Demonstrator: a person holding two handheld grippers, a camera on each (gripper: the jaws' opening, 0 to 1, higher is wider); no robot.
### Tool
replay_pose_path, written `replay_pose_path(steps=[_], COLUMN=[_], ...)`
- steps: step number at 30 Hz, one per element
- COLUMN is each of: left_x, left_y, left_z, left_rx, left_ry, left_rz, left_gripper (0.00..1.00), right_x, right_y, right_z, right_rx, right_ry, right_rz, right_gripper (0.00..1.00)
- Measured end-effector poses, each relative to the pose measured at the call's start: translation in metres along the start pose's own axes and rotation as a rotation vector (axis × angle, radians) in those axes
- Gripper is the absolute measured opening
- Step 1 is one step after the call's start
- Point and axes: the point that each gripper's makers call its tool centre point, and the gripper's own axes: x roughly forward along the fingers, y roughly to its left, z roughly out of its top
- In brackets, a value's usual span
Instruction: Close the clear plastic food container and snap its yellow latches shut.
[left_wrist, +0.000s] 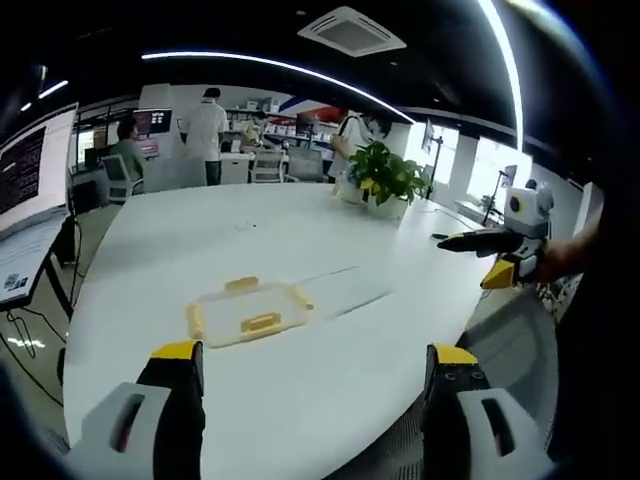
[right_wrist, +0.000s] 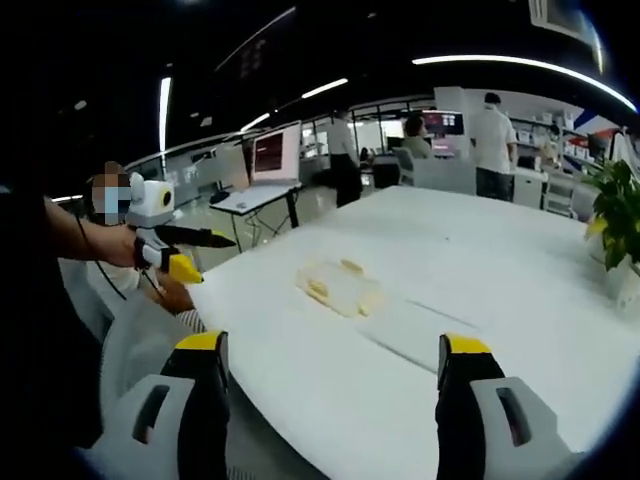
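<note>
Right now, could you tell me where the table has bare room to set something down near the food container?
The white table is bare between the clear food container and the near edge by the left gripper. It is also open from the container to the potted plant. The only crowding shows at the plant's far edge. The right gripper hangs open above bare tabletop too.

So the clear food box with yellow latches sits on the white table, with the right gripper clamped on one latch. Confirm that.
Not quite. The food box with yellow latches does sit on the white table, but the right gripper is not clamped on a latch. The right gripper view shows its jaws open, well short of the box.
</note>
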Motion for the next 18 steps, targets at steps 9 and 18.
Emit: replay_pose_path(steps=[9, 18], left_x=[0.004, 0.008], left_y=[0.011, 0.024], left_z=[0.003, 0.0], left_rx=[0.016, 0.049], left_ry=[0.014, 0.039], left_rz=[-0.034, -0.076], left_gripper=[0.88, 0.88], right_x=[0.016, 0.03], right_y=[0.004, 0.002], right_z=[0.012, 0.018], right_rx=[-0.022, -0.031], right_ry=[-0.005, 0.004], right_rz=[0.024, 0.023], right_gripper=[0.84, 0.83])
